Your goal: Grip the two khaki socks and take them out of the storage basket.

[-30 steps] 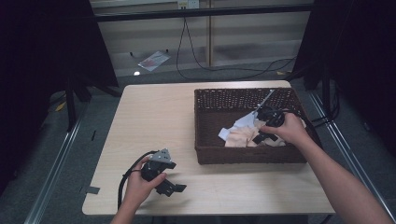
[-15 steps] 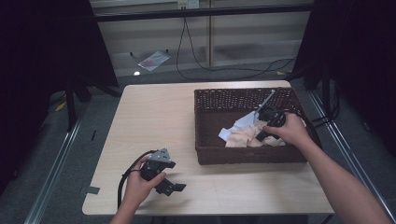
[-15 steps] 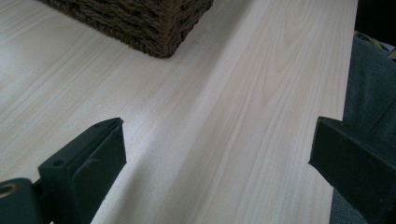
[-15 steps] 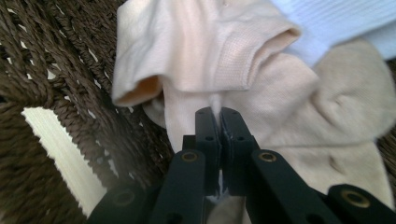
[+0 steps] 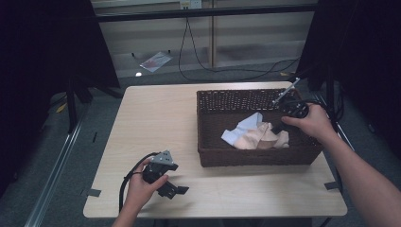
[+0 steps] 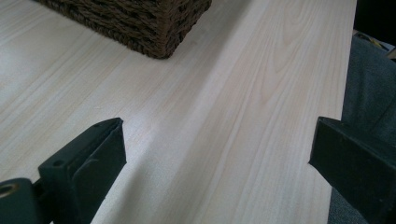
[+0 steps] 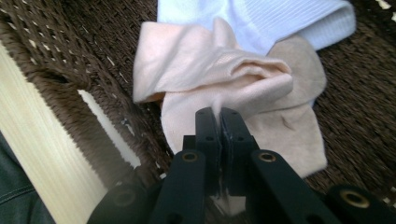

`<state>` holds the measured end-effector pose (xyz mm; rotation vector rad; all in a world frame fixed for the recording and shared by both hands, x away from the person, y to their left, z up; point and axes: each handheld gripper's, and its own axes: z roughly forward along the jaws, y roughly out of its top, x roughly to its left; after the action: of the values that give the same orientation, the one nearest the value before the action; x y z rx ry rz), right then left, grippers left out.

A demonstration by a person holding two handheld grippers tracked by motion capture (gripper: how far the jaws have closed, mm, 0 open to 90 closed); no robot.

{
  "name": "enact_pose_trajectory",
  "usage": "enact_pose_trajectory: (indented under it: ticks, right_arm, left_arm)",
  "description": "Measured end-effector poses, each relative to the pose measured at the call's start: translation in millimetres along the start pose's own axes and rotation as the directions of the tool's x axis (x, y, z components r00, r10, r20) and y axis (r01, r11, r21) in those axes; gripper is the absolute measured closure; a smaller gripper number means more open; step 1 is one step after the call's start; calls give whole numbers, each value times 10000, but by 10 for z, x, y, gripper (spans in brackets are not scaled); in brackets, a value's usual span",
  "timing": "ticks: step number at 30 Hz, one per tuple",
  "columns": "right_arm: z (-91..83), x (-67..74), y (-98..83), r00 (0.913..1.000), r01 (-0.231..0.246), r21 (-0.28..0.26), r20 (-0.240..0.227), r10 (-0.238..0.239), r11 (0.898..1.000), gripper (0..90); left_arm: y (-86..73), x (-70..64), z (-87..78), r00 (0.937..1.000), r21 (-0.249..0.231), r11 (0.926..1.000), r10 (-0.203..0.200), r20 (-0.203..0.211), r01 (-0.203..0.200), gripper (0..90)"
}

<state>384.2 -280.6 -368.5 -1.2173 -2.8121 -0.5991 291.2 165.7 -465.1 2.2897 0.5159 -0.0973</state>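
Observation:
A dark wicker basket (image 5: 246, 93) stands on the right half of the table. In it lie a peach cloth (image 5: 257, 137) and a white cloth (image 5: 243, 127). My right gripper (image 5: 280, 127) reaches into the basket from its right side. In the right gripper view the right gripper (image 7: 219, 114) is shut on a fold of the peach cloth (image 7: 210, 65), with the white cloth (image 7: 271, 23) lying behind. My left gripper (image 5: 172, 187) rests on the table near the front left edge. Its jaws stand wide apart over bare wood, the left gripper (image 6: 217, 144) open.
The light wooden table (image 5: 156, 118) has free room left of the basket. A corner of the basket (image 6: 140, 23) lies ahead of the left gripper. Cables (image 5: 203, 56) and a paper (image 5: 155, 60) lie on the floor beyond the table. Dark stands flank both sides.
My right hand has lifted and drawn to the right inside the basket, its jaws now pinched on the peach cloth. The left hand has stayed put.

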Motion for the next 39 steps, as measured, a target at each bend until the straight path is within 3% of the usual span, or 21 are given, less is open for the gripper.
enact_pose_trajectory:
  ticks: [27, 39]
  right_arm:
    - [-580, 118, 156, 9991, 251, 49, 352, -252, 9997, 877]
    - [-930, 197, 177, 9973, 606, -174, 419, -598, 9980, 876]
  left_arm:
    - [-2, -2, 15, 9999, -27, 10000, -53, 131, 53, 33]
    - [1, -5, 27, 9999, 41, 10000, -70, 126, 70, 33]
